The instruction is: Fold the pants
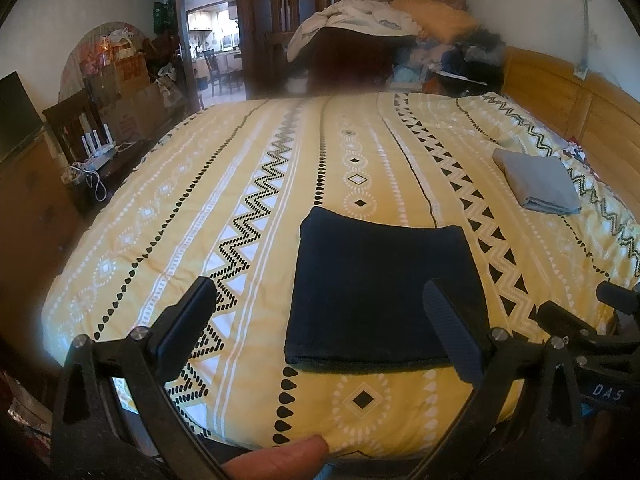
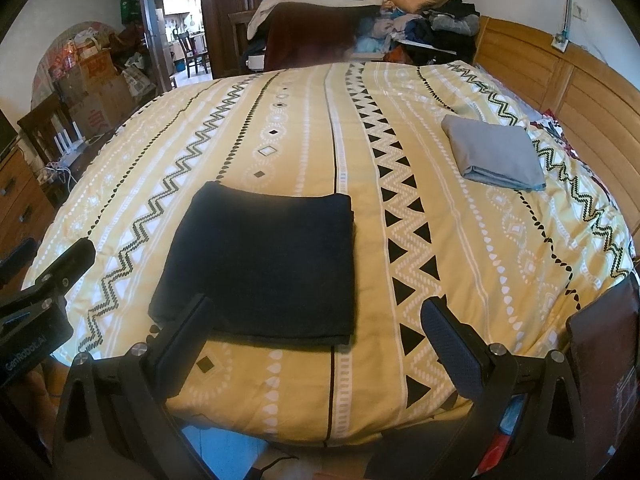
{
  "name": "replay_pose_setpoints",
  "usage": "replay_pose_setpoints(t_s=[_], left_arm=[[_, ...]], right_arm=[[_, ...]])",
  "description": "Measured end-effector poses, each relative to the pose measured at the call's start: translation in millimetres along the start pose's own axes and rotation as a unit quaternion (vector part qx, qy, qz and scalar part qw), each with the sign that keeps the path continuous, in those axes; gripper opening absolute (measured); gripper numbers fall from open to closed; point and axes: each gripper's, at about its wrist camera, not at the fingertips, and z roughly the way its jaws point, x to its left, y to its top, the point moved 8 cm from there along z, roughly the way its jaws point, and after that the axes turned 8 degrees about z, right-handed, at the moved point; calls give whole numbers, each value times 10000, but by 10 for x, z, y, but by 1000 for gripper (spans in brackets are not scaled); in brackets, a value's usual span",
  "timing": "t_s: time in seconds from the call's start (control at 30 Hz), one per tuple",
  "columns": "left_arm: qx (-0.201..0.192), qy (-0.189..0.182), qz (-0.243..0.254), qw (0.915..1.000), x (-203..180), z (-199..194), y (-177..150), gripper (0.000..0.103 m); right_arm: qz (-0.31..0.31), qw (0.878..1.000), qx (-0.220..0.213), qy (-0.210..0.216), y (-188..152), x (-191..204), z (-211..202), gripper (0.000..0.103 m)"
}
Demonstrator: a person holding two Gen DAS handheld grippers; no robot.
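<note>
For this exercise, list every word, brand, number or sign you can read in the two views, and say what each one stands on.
"DAS": white letters on the body of the right hand-held gripper, cut off at the frame edge.
"GenRobot.AI": on the body of the left hand-held gripper.
Red characters on the cardboard boxes: too blurred to read.
Nothing legible on the folded pants.

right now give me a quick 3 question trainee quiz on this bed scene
1. True or false: the folded dark navy pants lie flat on the yellow patterned bedspread.
2. Which folded item is nearer the wooden headboard: A the navy pants, B the folded grey cloth?
3. The left hand-held gripper and right hand-held gripper are both ____.

Key: 1 true; 2 B; 3 open
</note>
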Motion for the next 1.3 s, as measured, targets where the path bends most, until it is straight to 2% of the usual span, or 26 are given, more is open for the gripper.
replay_pose_setpoints(t_s=[0.3,1.3], left_arm=[[59,20,28,10000,2,37,-7,103],[55,8,37,10000,51,12,19,103]], right_arm=[[-23,10000,73,59,-11,18,74,100],[26,9995,122,284,-10,90,53,99]])
